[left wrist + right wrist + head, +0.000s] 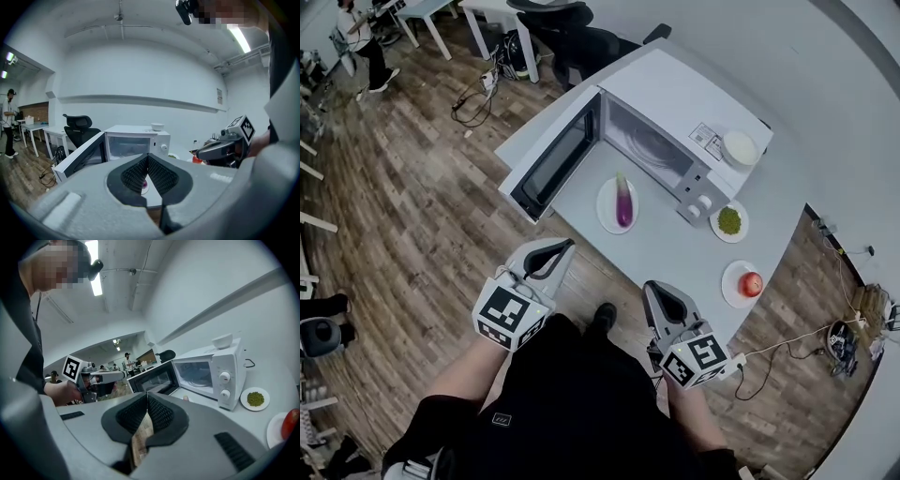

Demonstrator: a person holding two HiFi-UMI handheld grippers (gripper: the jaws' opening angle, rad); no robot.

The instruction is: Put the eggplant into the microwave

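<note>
Left gripper [567, 246], right gripper [650, 287]: held side by side, pointing near level at the counter [675, 255]; jaws clenched, empty. Eggplant [623, 203]: on plate [606, 210] ahead of both jaws, before open microwave [684, 112].

The left claw [148, 155] hides most of the eggplant [144, 183], and the right edge cuts off the red fruit [291, 423]
</note>
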